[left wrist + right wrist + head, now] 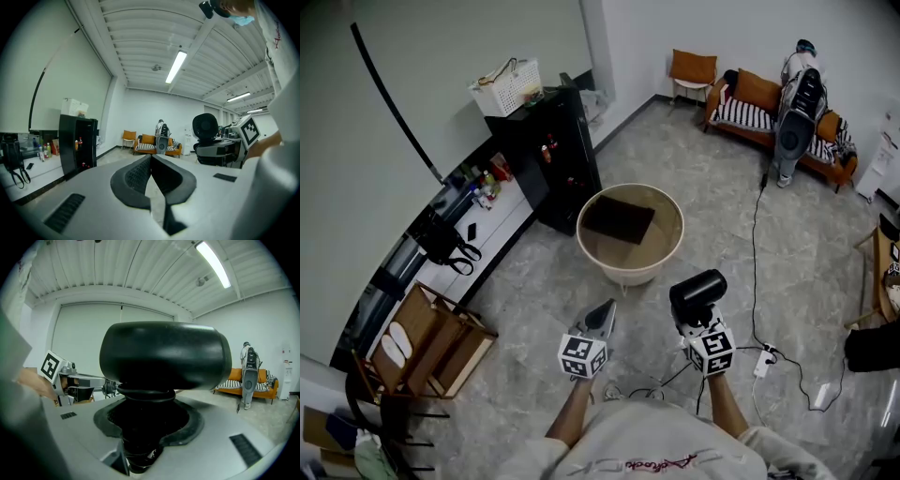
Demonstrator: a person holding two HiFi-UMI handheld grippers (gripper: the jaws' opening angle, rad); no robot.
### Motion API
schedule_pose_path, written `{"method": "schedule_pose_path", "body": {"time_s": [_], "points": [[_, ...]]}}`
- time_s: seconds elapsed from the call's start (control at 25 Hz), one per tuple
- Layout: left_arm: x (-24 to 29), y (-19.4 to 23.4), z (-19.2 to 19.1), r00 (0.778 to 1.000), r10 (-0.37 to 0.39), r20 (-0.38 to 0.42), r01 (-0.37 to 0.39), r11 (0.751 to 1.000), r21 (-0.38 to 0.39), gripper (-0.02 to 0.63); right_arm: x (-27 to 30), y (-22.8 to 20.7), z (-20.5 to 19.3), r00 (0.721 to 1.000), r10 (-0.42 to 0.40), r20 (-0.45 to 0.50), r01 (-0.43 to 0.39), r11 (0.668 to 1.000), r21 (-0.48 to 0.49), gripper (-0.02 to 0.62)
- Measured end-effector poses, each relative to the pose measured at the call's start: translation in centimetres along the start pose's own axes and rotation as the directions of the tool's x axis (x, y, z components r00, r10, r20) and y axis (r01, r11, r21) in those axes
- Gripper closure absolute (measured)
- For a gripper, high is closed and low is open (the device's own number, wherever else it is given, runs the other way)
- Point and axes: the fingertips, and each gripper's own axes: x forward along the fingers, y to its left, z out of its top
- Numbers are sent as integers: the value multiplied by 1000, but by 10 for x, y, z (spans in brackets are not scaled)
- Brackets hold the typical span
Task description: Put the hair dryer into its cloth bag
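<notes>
Two grippers are held out over the grey stone floor (pixel 534 277), one in each hand. At the left, the left gripper (pixel 602 321) is seen with its jaws pressed together and nothing between them. Just beyond it, toward the middle, one round beige tub (pixel 630 272) is set on the floor, and one dark, flat, roughly rectangular cloth bag (pixel 619 218) is laid inside it, slightly askew. At the right, the right gripper (pixel 692 321) is closed on the handle of the one hair dryer (pixel 698 289). The dryer is carried upright above the floor, well apart from the bag and nearer the person than the tub. The dryer is black and matt, with a short, stout, barrel-shaped body set crosswise on a thick handle. In the right gripper view that body is seen bulging above the jaws with a ringed collar beneath it, and the handle is clamped between the dark pads. Counted in all, one dryer, one bag, one tub and two grippers are shown.
</notes>
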Motion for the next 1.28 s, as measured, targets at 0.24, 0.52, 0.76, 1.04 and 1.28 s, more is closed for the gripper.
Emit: {"method": "schedule_pose_path", "body": {"time_s": [0.24, 0.52, 0.76, 1.04, 1.28], "points": [[12, -18, -10, 1000, 14, -13, -14, 1000, -5, 575, -6, -16, -11, 999, 28, -17, -28, 1000, -5, 401], [30, -22, -11, 999, 24, -24, -25, 1000, -5, 575, -1, -36, -16, 999, 44, -23, -43, 999, 10, 402], [46, -13, -11, 999, 33, -34, -33, 999, -5, 575, 18, -50, -14, 998, 53, -23, -52, 999, 16, 400], [76, 21, -11, 999, 28, -36, -29, 999, -14, 575, 60, -60, -11, 998, 54, -26, -53, 998, 21, 402], [112, 64, 4, 1000, 27, -13, -28, 999, -21, 575, 110, -76, 4, 998, 46, -32, -46, 999, 4, 401]]}}
